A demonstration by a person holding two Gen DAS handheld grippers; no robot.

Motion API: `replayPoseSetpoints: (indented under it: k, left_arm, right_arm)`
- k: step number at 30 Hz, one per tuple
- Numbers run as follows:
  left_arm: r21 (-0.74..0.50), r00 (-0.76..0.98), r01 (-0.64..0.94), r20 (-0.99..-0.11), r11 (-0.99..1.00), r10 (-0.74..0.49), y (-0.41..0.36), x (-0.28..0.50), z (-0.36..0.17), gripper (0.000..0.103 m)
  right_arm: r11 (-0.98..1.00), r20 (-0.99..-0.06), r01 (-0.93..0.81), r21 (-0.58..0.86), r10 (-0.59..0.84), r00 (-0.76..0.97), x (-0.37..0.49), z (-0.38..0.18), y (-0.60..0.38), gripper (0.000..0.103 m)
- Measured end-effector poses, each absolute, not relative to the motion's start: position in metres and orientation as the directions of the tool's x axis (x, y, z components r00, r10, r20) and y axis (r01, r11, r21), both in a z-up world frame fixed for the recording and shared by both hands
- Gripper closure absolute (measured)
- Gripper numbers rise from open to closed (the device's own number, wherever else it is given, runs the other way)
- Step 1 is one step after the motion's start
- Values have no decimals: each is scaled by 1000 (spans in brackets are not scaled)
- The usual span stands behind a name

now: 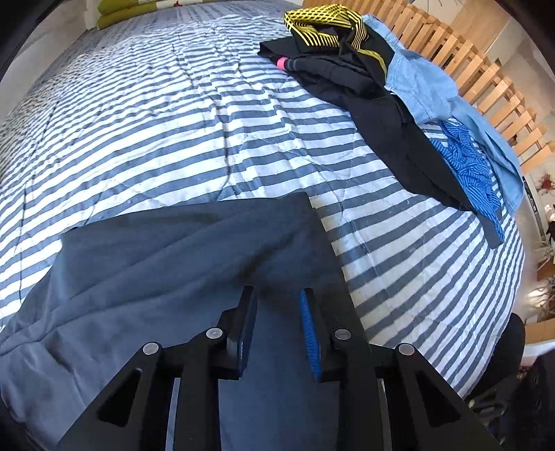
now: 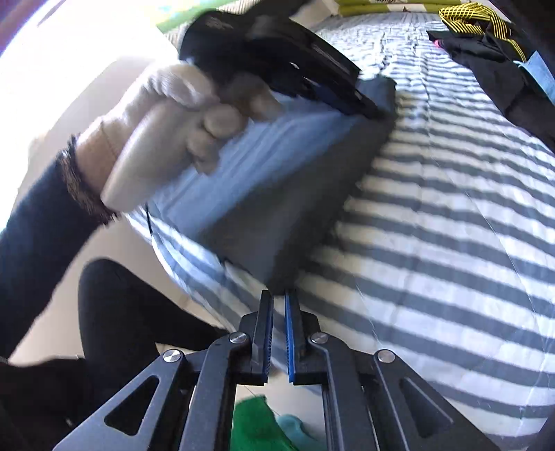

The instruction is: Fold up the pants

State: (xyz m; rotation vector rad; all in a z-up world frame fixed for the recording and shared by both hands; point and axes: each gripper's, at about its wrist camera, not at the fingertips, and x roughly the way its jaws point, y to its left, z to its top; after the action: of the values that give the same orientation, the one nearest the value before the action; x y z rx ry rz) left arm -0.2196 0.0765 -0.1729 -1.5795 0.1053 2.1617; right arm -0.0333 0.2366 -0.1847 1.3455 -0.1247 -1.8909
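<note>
The pants (image 1: 166, 263), dark grey-blue, lie on the striped bed cover (image 1: 173, 132) at its near edge, 1 squared end pointing up the bed and the rest running toward you. In your left wrist view your left gripper (image 1: 277, 295) points steeply down at them, its 2 fingers (image 1: 309, 333) narrowed but with a clear gap, straddling a raised fold of the cloth; whether the pads actually press on that fold cannot be told from here. In your right wrist view the same gripper, held in your left hand (image 2: 180, 128) with a dark sleeve (image 2: 41, 249) behind it, sits blurred over the far end of the pants (image 2: 263, 194), tips down at the cloth. Your right gripper (image 2: 278, 295) is nearly closed, only a thin slit between its blue-ribbed fingers (image 2: 290, 333), and its tips meet the near corner of the pants; the blur hides whether cloth is pinched there. Up the bed to the right lies a heap of other clothes (image 1: 364, 79): black garments, a yellow-and-black patterned piece (image 1: 322, 27), a light blue denim item (image 1: 426, 86) and a bright blue patterned one (image 1: 471, 166). A green cloth (image 2: 253, 426) shows below the right gripper.
</note>
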Motion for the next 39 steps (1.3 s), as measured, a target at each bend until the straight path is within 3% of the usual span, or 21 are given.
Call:
replayPoseSetpoints:
  k: [6,7,10,14,16,20,24,26,35,37,39]
  left_arm:
    - [-272,-246,-390,-890,-880,384,36,-135,-164,73]
    - [-285,-239,-381,-889,-880,391,31,-122,-170,71]
    - [-227,-247,-369,-911,-901,330,34,-99,-196,66]
    - [-187,-352,-327,-886,-926,303,24,-78,-178,65]
    - [-191,-396,-325,-862,-926,317,14,-62,-163,57]
    - [-196,-410,-289,-859,-937,306,9,-47,-152,50]
    - [-234,-394,-375,-835,-897,383,48,-37,-145,30]
    - [-206,-380,-420,-844,-884,378,76,-35,-149,26]
    - [-92,-321,-426,-915,-900,245,128,-49,-183,29]
    - [-84,-322,-429,-916,-899,240,128,-48,-184,55]
    - [-84,-309,-437,-921,-896,237,127,-48,-188,67]
  right_arm:
    - [-730,-721,477,490,-647,-250,-66,-158,271,94]
    - [-737,-717,466,490,-644,-266,-71,-156,271,91]
    - [-770,-712,414,486,-623,-323,-99,-154,268,65]
    - [-786,-765,420,454,-585,-268,-124,-165,239,65]
    - [-782,-776,431,451,-582,-244,-123,-168,232,65]
    - [-774,-779,473,421,-576,-248,-113,-161,229,64]
    - [-779,-760,352,518,-609,-229,-142,-173,238,62]
    - [-784,-757,304,540,-611,-230,-164,-178,238,62]
    - [-764,-739,181,620,-645,-192,-233,-201,217,62]
    - [-767,-742,185,614,-642,-195,-242,-201,210,62]
    - [-766,-742,182,616,-642,-191,-252,-201,205,62]
